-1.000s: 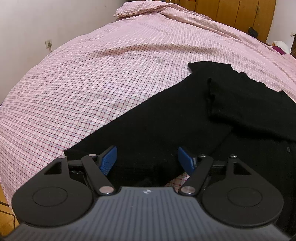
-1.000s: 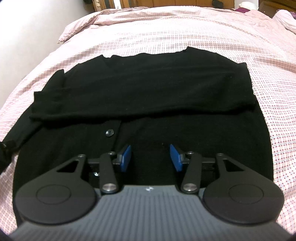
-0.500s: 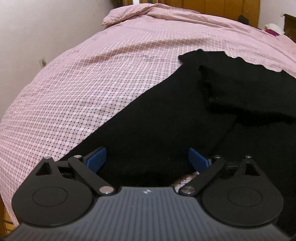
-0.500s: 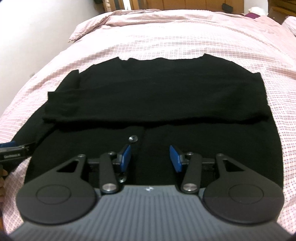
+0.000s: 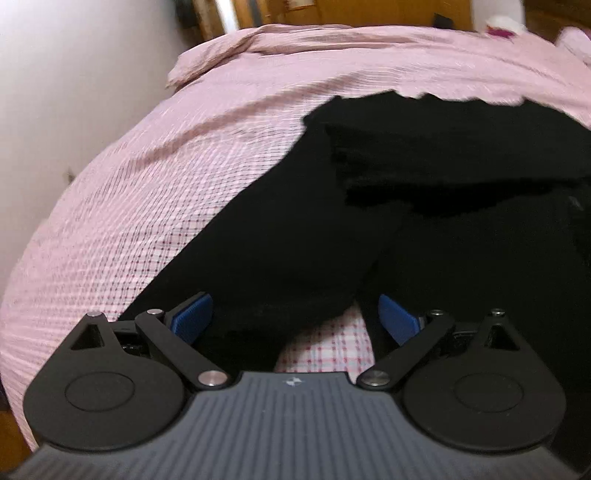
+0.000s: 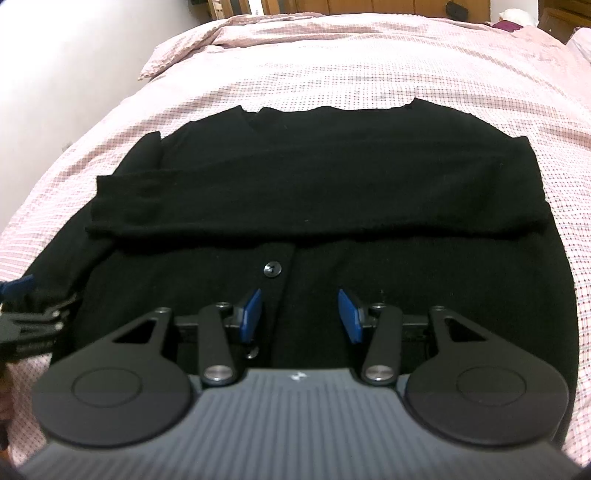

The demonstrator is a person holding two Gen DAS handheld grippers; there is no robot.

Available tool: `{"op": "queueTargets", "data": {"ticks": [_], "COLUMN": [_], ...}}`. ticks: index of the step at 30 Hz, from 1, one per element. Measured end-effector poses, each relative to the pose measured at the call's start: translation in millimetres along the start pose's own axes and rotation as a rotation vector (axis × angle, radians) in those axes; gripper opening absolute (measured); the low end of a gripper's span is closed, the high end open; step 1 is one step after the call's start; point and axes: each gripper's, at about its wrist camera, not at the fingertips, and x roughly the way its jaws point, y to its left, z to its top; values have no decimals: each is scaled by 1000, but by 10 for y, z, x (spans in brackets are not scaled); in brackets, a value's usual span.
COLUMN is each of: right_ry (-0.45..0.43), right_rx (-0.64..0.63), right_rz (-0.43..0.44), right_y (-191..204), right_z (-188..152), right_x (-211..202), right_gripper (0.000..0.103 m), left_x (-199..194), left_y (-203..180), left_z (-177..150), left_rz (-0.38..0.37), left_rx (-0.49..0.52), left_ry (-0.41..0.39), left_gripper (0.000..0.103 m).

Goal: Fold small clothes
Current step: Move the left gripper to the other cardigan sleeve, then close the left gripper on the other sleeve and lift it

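Observation:
A black buttoned cardigan [image 6: 332, 192] lies flat on the pink checked bed, with one sleeve folded across its chest. Its other sleeve [image 5: 273, 243] runs diagonally toward the near left. My left gripper [image 5: 293, 319] is open, its blue pads on either side of this sleeve's cuff end. It also shows at the left edge of the right wrist view [image 6: 26, 317]. My right gripper [image 6: 301, 314] is open and empty over the cardigan's lower front, beside the button placket [image 6: 272, 268].
The bed's pink checked cover [image 6: 369, 55] spreads around the cardigan. A white wall [image 5: 74, 74] stands on the left. Wooden cupboards [image 5: 369, 11] and a pillow [image 6: 177, 55] are at the far end.
My left gripper has opened wider and moved right along the sleeve to its cuff end. My right gripper stays open and has shifted a little right and closer over the cardigan's front.

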Motion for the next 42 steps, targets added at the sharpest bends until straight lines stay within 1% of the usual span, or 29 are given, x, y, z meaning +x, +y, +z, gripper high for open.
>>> {"op": "queueTargets", "data": {"ticks": [1,2,3,7,9,10,11,12,13,16,17,21,23,24,27,30,31,33,37,42], "right_ry": [-1,-1,-1,0,0,-2,-3,-3,-3,0,0,-2,-2,-2,-2,-4,-4,-6,-12,-30], "right_rx": [-2,-2,2,19,25,24,23,22,23,35,38,39,35,34,36,39,40,46,55,78], "right_rz": [2,4,7,15,16,16,15,16,18,26,27,28,26,27,28,33,35,40,47,50], "right_y": [-6,-14,-25,-65,-66,-61,-59,-59,-65,-102,-112,-113,-100,-98,-94,-106,-114,-132,-163,-228], "right_z": [-2,-5,-4,-14,-20,-23,-27,-28,-27,-19,-19,-19,-20,-19,-17,-12,-9,-3,1,-1], "right_x": [-5,-7,-4,26,42,44,41,37,31,19,18,23,25,26,25,12,6,-7,-41,-109], "right_gripper": [48,48,48,48,48,48,48,48,48,48,48,48,48,48,48,48,48,48,48,48], "left_x": [33,72,107,169,198,196,198,189,171,92,74,-2,-22,-37,-87,-149,-199,-302,-528,-790], "left_y": [55,103,158,346,370,376,371,365,363,496,541,854,1068,1155,1327,1262,1211,1121,920,569], "left_z": [24,45,52,48,58,72,85,102,124,170,193,280,333,361,480,599,626,663,755,930], "left_rz": [27,72,109,154,170,160,142,125,128,144,173,333,384,394,379,351,341,315,220,112], "left_rx": [-32,-47,-59,-119,-123,-123,-116,-109,-107,-162,-178,-221,-259,-273,-296,-266,-257,-254,-252,-203], "left_ry": [-2,1,2,-11,-29,-40,-42,-48,-54,-86,-100,-155,-169,-177,-197,-241,-269,-300,-366,-437], "left_gripper": [98,95,95,83,71,54,31,19,12,11,11,11,11,11,11,11,11,11,11,11]}}
